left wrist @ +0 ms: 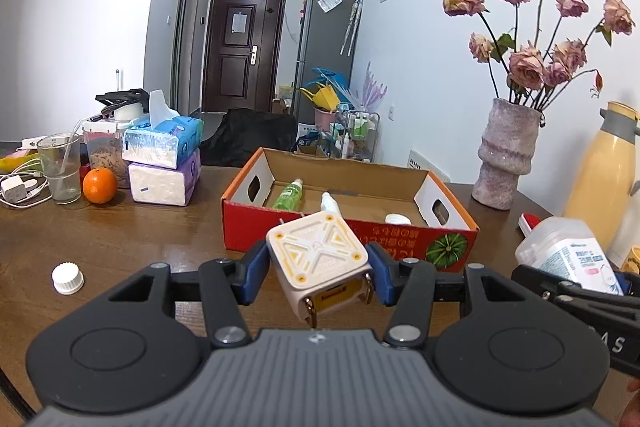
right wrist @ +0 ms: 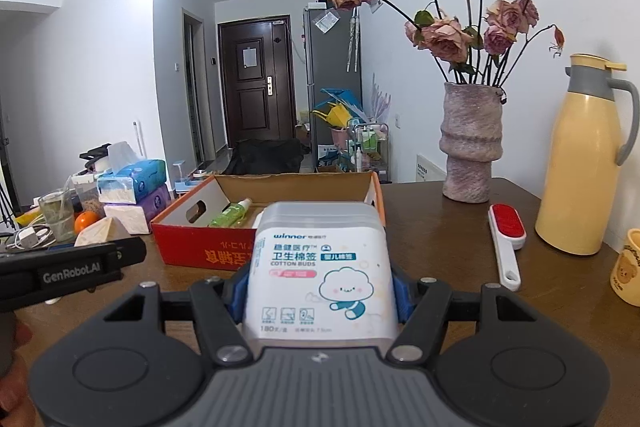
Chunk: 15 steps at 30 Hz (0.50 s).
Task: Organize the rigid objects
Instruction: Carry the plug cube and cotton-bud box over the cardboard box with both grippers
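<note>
My left gripper (left wrist: 318,273) is shut on a cream cube-shaped charger (left wrist: 318,259) with metal prongs, held above the table just in front of the red cardboard box (left wrist: 352,239). My right gripper (right wrist: 318,285) is shut on a clear cotton buds box (right wrist: 320,267), also held in front of the red box (right wrist: 200,251). The cotton buds box shows at the right in the left wrist view (left wrist: 568,255). Inside the red box lie a green bottle (left wrist: 289,193), a small white bottle (left wrist: 330,203) and a white lid (left wrist: 398,219).
A white cap (left wrist: 67,278) lies on the wooden table (left wrist: 120,239) at the left. Tissue packs (left wrist: 164,163), an orange (left wrist: 99,185) and a glass (left wrist: 60,167) stand at the back left. A flower vase (right wrist: 470,143), a yellow thermos (right wrist: 580,163), a red lint brush (right wrist: 506,239) and a yellow mug (right wrist: 628,267) are at the right.
</note>
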Each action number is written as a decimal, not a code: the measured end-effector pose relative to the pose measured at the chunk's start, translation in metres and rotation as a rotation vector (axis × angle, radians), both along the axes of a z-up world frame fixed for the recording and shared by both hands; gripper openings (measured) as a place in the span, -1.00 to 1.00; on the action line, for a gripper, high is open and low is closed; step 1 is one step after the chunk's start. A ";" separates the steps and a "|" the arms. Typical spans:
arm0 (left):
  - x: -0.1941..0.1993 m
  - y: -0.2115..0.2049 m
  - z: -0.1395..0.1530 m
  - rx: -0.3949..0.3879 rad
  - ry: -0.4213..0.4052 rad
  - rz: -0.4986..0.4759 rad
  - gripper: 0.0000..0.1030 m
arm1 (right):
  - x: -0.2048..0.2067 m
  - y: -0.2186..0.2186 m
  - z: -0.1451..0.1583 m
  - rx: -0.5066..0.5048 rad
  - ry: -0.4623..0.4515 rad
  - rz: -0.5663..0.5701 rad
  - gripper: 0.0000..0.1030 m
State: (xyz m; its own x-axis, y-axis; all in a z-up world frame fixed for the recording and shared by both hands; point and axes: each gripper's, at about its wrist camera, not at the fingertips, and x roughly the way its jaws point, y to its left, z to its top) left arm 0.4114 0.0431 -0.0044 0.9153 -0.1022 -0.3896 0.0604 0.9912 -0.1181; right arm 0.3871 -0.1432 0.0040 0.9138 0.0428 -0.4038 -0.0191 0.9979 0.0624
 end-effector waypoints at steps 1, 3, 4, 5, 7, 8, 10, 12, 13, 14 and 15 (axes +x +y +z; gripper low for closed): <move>0.003 0.000 0.001 -0.005 -0.002 0.002 0.05 | 0.003 0.001 0.000 0.000 0.000 0.000 0.24; 0.008 0.001 0.002 -0.011 -0.003 0.007 0.05 | 0.010 0.003 0.000 0.003 0.001 0.000 0.24; 0.011 0.001 0.003 -0.014 -0.002 0.012 0.05 | 0.012 0.003 0.000 0.005 0.001 0.000 0.24; 0.014 0.002 0.003 -0.015 -0.002 0.016 0.05 | 0.015 0.003 0.000 0.005 0.000 0.000 0.24; 0.021 0.002 0.004 -0.021 -0.001 0.023 0.05 | 0.022 0.004 0.001 0.008 0.000 0.000 0.24; 0.024 0.003 0.005 -0.024 -0.002 0.026 0.05 | 0.026 0.004 0.002 0.011 -0.001 0.000 0.24; 0.029 0.003 0.006 -0.028 -0.004 0.034 0.05 | 0.033 0.005 0.003 0.014 -0.004 0.000 0.24; 0.034 0.003 0.009 -0.034 -0.008 0.043 0.05 | 0.039 0.006 0.004 0.010 -0.008 -0.001 0.24; 0.037 0.003 0.010 -0.036 -0.010 0.046 0.05 | 0.042 0.007 0.004 0.008 -0.010 -0.003 0.24; 0.039 0.003 0.011 -0.036 -0.012 0.049 0.05 | 0.046 0.007 0.005 0.007 -0.012 -0.003 0.24; 0.041 0.002 0.012 -0.037 -0.014 0.052 0.05 | 0.049 0.008 0.005 0.006 -0.013 -0.003 0.24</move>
State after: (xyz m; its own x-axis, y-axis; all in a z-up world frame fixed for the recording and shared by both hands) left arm 0.4525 0.0454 0.0073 0.9253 -0.0681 -0.3731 0.0106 0.9880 -0.1542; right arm 0.4360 -0.1353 0.0095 0.9190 0.0427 -0.3919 -0.0173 0.9975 0.0682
